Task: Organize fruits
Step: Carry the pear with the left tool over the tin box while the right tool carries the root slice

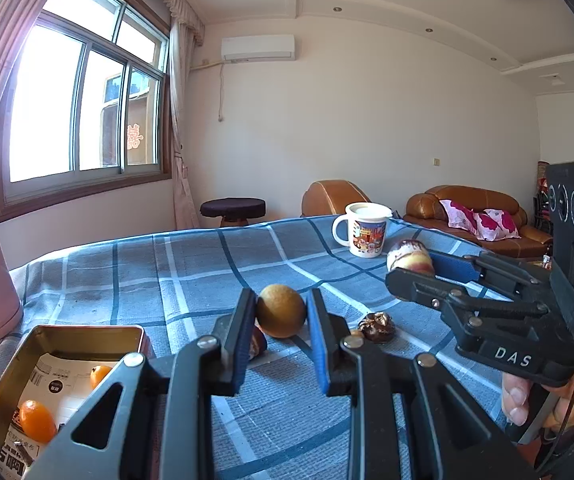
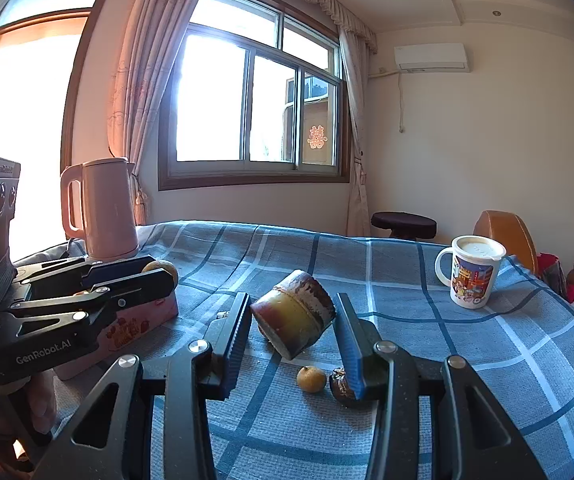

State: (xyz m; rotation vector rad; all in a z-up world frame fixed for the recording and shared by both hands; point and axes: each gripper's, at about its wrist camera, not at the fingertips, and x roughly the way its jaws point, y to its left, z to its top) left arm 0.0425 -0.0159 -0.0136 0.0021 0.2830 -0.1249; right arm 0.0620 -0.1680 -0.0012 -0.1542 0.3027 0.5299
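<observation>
Left gripper (image 1: 281,316) pinches round brown fruit (image 1: 281,316); right gripper (image 2: 293,314) pinches sugarcane piece (image 2: 293,314), tin (image 1: 19,364) at 8 o'clock.

Sunlit window (image 2: 255,96), pink curtains (image 2: 143,60) — brown leather sofa (image 1: 467,208) beyond

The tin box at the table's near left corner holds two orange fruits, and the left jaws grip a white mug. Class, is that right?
Not quite. The tin box does hold two orange fruits, but the left wrist view shows the left gripper clamped on a round brown fruit; the mug stands untouched.
</observation>
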